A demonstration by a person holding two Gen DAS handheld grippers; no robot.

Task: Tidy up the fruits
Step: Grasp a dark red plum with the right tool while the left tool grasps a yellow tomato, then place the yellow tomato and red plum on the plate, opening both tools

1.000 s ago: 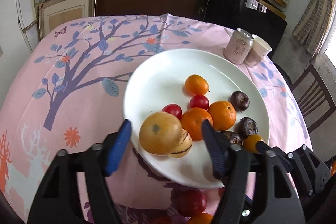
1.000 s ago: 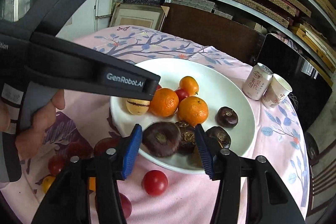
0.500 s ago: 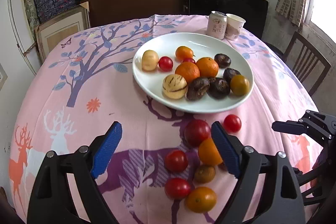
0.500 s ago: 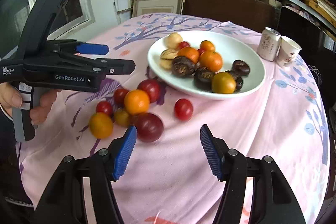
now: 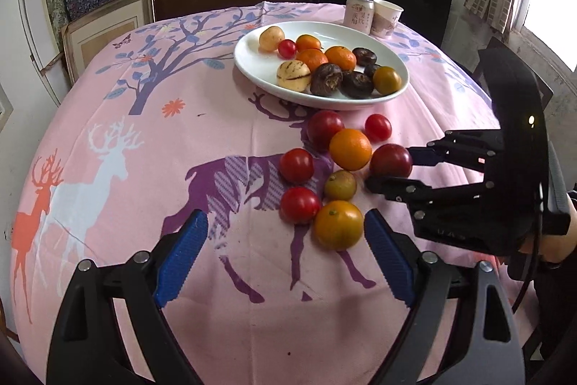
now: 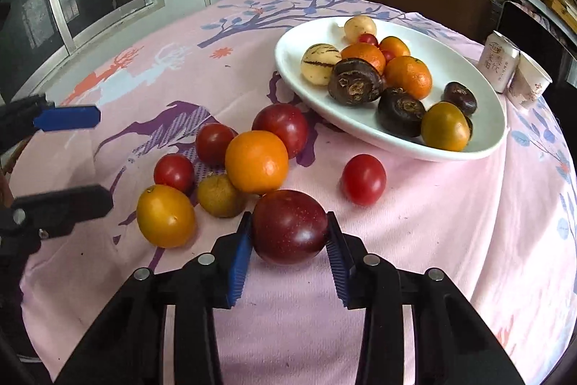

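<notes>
A white plate (image 5: 252, 67) (image 6: 483, 147) holds several fruits: oranges, dark brown fruits, striped pale melons and small tomatoes. Loose fruit lies on the pink cloth in front of it, among it an orange (image 5: 349, 148) (image 6: 256, 161), a yellow-orange fruit (image 5: 338, 224) (image 6: 166, 215) and red tomatoes. My right gripper (image 6: 288, 233) (image 5: 391, 165) is shut on a dark red plum (image 6: 289, 226) (image 5: 391, 160) resting on the cloth. My left gripper (image 5: 285, 258) is open and empty, low over the cloth just short of the yellow-orange fruit; its fingertips (image 6: 66, 118) show at the left of the right wrist view.
A drink can (image 5: 358, 10) (image 6: 499, 60) and a paper cup (image 5: 386, 17) (image 6: 528, 85) stand behind the plate. A single tomato (image 6: 363, 179) (image 5: 378, 127) lies apart near the plate. Shelves, a framed board and a dark chair surround the round table.
Both grippers pulled back from the plate to the loose fruit. My right gripper moved down and closed around the dark red plum. My left gripper lowered toward the cloth, still open.
</notes>
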